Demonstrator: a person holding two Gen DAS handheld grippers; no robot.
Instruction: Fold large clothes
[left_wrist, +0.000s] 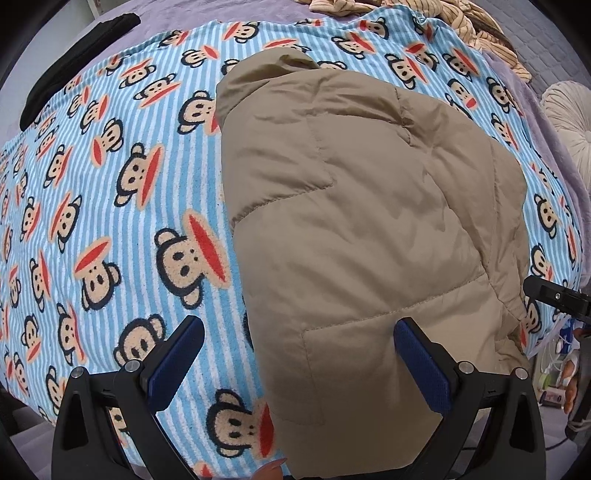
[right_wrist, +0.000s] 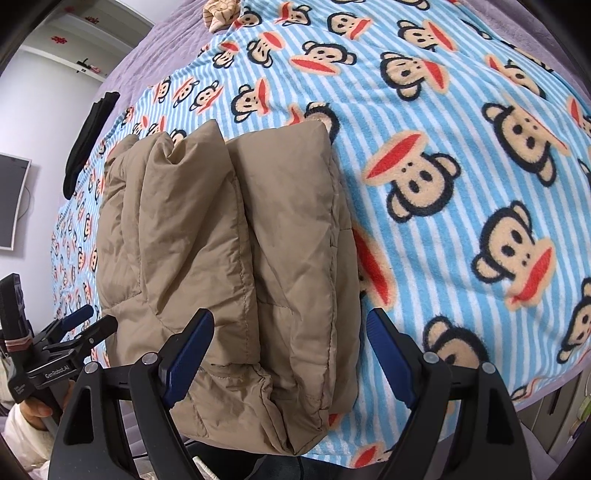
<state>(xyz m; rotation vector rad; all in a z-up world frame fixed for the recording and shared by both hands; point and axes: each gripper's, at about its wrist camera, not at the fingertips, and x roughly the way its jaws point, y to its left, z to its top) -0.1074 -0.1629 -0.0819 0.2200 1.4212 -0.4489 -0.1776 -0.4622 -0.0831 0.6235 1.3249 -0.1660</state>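
Observation:
A tan quilted puffer jacket (left_wrist: 354, 221) lies folded on a blue striped monkey-print blanket (left_wrist: 110, 192). My left gripper (left_wrist: 299, 332) is open above the jacket's near edge, holding nothing. In the right wrist view the jacket (right_wrist: 229, 251) lies in thick folded layers, its near end hanging over the blanket (right_wrist: 461, 166) edge. My right gripper (right_wrist: 291, 325) is open above that near end, empty. The left gripper (right_wrist: 77, 321) shows at the far left of that view, and the right gripper's tip (left_wrist: 554, 295) shows at the right edge of the left wrist view.
A black garment (left_wrist: 74, 62) lies at the blanket's far left edge. A striped beige garment (left_wrist: 424, 14) is heaped at the far end. A round pale cushion (left_wrist: 569, 122) sits at the right. A wall screen (right_wrist: 11, 199) hangs at the left.

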